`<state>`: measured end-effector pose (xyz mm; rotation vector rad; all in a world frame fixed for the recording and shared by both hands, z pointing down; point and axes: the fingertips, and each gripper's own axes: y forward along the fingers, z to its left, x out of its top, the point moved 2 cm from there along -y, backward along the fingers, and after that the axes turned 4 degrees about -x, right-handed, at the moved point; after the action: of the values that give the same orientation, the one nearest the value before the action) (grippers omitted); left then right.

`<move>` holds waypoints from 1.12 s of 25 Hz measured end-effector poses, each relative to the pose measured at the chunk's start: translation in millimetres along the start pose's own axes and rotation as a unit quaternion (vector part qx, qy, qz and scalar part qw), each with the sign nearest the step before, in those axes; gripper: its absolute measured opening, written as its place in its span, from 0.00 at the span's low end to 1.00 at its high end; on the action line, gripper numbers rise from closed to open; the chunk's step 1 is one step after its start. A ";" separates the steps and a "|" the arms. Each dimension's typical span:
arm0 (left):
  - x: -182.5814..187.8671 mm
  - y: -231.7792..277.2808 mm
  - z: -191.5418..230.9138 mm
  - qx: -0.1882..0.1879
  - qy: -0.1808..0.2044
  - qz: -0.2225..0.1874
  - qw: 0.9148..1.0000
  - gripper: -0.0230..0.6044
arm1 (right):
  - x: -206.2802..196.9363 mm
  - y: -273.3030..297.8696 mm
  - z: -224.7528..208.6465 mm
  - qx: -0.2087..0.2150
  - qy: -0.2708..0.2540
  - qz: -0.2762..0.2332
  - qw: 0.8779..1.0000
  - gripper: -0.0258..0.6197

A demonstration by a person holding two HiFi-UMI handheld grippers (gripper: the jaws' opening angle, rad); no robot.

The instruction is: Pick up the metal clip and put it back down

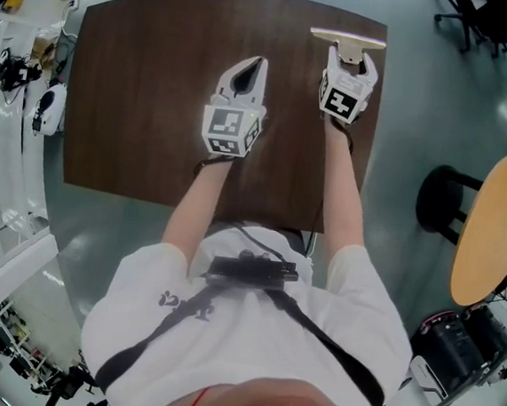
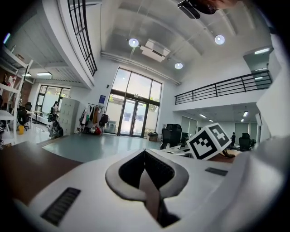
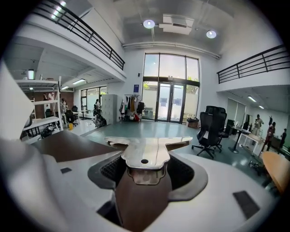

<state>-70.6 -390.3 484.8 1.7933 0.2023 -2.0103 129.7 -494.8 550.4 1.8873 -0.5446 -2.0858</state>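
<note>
The metal clip (image 1: 348, 41) is a shiny T-shaped piece with a wide flat bar across its far end. It is at the far right edge of the dark brown table (image 1: 140, 88). My right gripper (image 1: 348, 55) is shut on its stem. In the right gripper view the clip (image 3: 147, 152) sticks out forward between the jaws, with the tabletop below it. I cannot tell whether it touches the table. My left gripper (image 1: 248, 70) rests near the table's middle, a little to the left of the right one. It is shut with nothing in it (image 2: 145, 152).
A round wooden side table (image 1: 493, 230) and a black stool (image 1: 445, 203) stand on the floor to the right. White shelving (image 1: 15, 85) runs along the left. Black office chairs (image 3: 213, 129) stand beyond the table's far edge.
</note>
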 end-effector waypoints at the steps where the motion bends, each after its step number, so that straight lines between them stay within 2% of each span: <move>1: -6.7 13.9 -1.2 -0.006 -0.001 0.004 1.000 0.06 | -5.7 14.6 -7.9 -0.005 0.001 0.008 1.000 0.50; 7: -52.2 85.5 -16.7 -0.038 0.002 0.037 0.999 0.06 | -46.1 87.1 -49.6 -0.018 0.020 0.045 0.999 0.50; 12: -86.5 116.5 -40.1 -0.054 -0.003 0.059 0.997 0.06 | -97.8 124.6 -82.8 -0.029 0.033 0.098 0.994 0.50; 18: -113.2 126.0 -60.9 -0.055 -0.009 0.083 0.995 0.06 | -139.4 143.0 -91.9 -0.022 0.057 0.143 0.988 0.50; 28: -128.9 113.5 -65.8 -0.040 -0.020 0.097 0.994 0.06 | -166.6 148.6 -85.0 -0.018 0.066 0.179 0.982 0.50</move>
<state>44.4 -437.5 620.3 1.6548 0.0907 -1.8744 225.6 -561.0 758.9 1.7405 -0.7463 -1.7185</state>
